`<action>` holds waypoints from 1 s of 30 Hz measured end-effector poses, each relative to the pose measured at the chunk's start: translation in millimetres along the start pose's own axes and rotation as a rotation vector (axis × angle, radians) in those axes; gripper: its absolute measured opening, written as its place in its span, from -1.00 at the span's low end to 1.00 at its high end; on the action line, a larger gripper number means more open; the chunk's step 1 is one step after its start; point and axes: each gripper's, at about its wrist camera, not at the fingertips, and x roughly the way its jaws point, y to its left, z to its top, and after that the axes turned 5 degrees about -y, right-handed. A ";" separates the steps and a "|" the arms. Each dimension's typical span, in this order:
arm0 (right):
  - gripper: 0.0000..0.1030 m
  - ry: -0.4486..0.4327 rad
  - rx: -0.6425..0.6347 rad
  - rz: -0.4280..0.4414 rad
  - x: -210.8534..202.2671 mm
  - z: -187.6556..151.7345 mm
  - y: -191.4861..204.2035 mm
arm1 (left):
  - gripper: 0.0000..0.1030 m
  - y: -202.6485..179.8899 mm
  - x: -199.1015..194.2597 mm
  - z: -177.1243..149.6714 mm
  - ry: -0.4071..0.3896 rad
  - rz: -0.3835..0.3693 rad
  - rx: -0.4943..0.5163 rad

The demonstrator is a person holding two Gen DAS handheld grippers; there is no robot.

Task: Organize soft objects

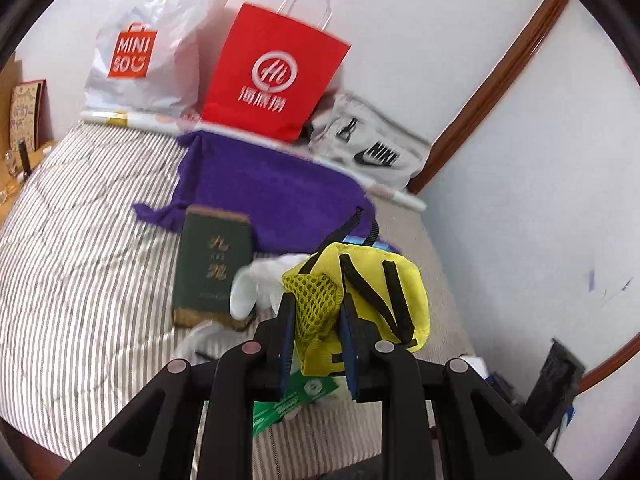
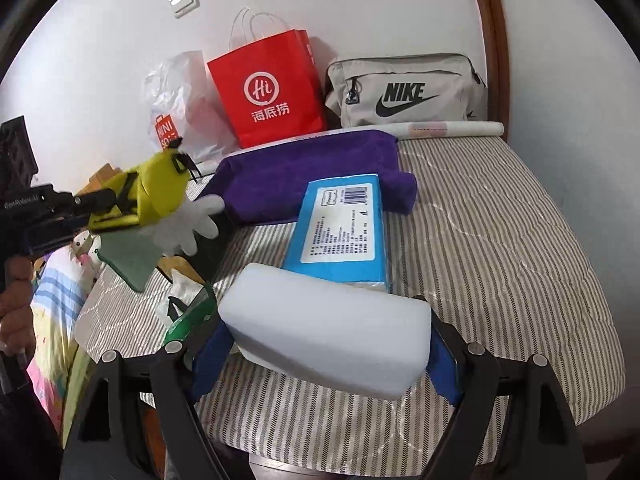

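Observation:
My left gripper is shut on a small yellow backpack with black straps and a mesh pocket, held up above the striped bed; it also shows in the right wrist view, with a white glove-like hand hanging under it. My right gripper is shut on a white foam block just above the bed. A purple towel lies folded near the wall, with a blue tissue pack resting partly on it.
A red paper bag, a white Miniso plastic bag and a grey Nike pouch stand against the wall. A dark green box lies on the striped bed cover. A green bag lies at the bed's left edge.

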 end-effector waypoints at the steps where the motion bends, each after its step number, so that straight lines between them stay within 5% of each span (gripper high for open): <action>1: 0.61 0.001 -0.004 0.002 -0.1 -0.9 1.4 | -0.61 2.9 4.8 -4.3 0.020 0.012 -0.005; 7: 0.61 0.021 -0.012 0.010 6.9 -5.2 5.8 | -0.61 28.8 45.0 -39.5 0.129 0.068 -0.041; 16: 0.61 0.069 -0.026 0.019 25.1 -12.7 14.9 | -0.53 19.4 87.6 -65.5 0.221 -0.025 -0.023; 22: 0.61 0.088 -0.032 0.031 34.4 -15.9 21.2 | -0.31 16.3 90.2 -67.7 0.233 -0.065 0.000; 25: 0.61 0.078 -0.025 0.056 34.7 -15.4 24.7 | 0.05 25.5 80.8 -67.7 0.223 -0.093 -0.040; 30: 0.61 0.073 -0.023 0.102 43.1 -14.2 36.6 | 0.06 39.7 58.2 -58.3 0.116 -0.035 -0.036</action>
